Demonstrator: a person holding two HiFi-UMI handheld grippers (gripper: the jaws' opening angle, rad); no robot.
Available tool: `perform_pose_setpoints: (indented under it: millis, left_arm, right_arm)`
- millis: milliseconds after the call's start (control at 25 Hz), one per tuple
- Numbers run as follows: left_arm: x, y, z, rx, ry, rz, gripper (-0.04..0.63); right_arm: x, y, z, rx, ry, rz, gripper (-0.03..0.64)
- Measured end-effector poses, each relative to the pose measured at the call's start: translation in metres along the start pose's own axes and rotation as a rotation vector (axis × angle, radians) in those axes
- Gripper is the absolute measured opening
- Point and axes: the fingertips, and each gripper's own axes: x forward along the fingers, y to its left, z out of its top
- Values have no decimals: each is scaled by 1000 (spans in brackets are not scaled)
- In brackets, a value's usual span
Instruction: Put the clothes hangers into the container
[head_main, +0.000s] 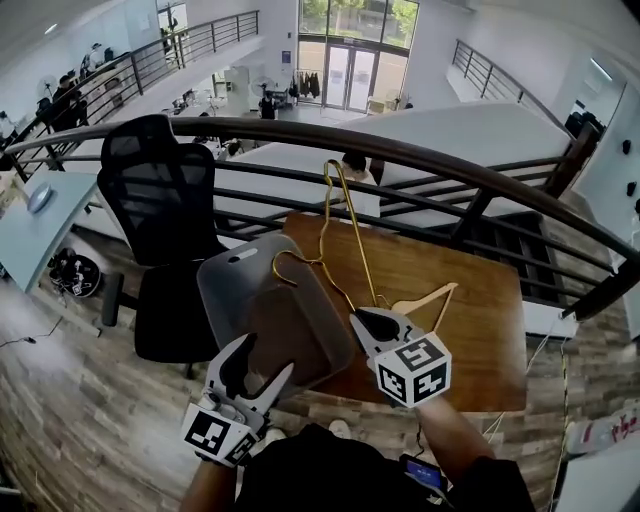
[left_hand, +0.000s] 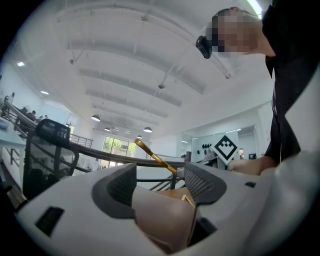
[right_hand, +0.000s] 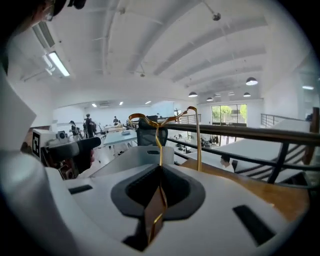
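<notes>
My right gripper (head_main: 372, 322) is shut on a thin gold wire hanger (head_main: 340, 230) and holds it up above the wooden table (head_main: 480, 340). In the right gripper view the wire (right_hand: 160, 130) runs up out of the closed jaws (right_hand: 159, 200). A grey translucent container (head_main: 270, 300) sits tilted at the table's left end. My left gripper (head_main: 255, 372) grips its near rim; in the left gripper view the container wall (left_hand: 160, 215) fills the gap between the pads (left_hand: 162, 187). A pale wooden hanger (head_main: 430, 298) lies on the table just beyond the right gripper.
A black office chair (head_main: 160, 200) stands left of the table. A dark curved railing (head_main: 420, 155) runs behind the table, with a drop to the floor below. Wooden floor boards (head_main: 90, 420) lie to the left.
</notes>
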Motion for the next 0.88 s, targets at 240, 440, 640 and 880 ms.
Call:
perform_pose_setpoints:
  millis: [240, 440, 640, 880]
  left_arm:
    - [-46, 36, 0, -17, -22, 109, 305]
    - [-75, 58, -2, -54, -47, 194, 305]
    - [-88, 70, -10, -86, -49, 221, 305]
    - [-91, 76, -13, -103, -41, 217, 305]
  right_arm:
    - [41, 70, 7, -141, 65, 128, 11]
    - [52, 106, -8, -178, 177, 261, 11]
    - [45, 106, -34, -289, 330, 301, 15]
    - [49, 98, -58, -406, 477, 286, 15]
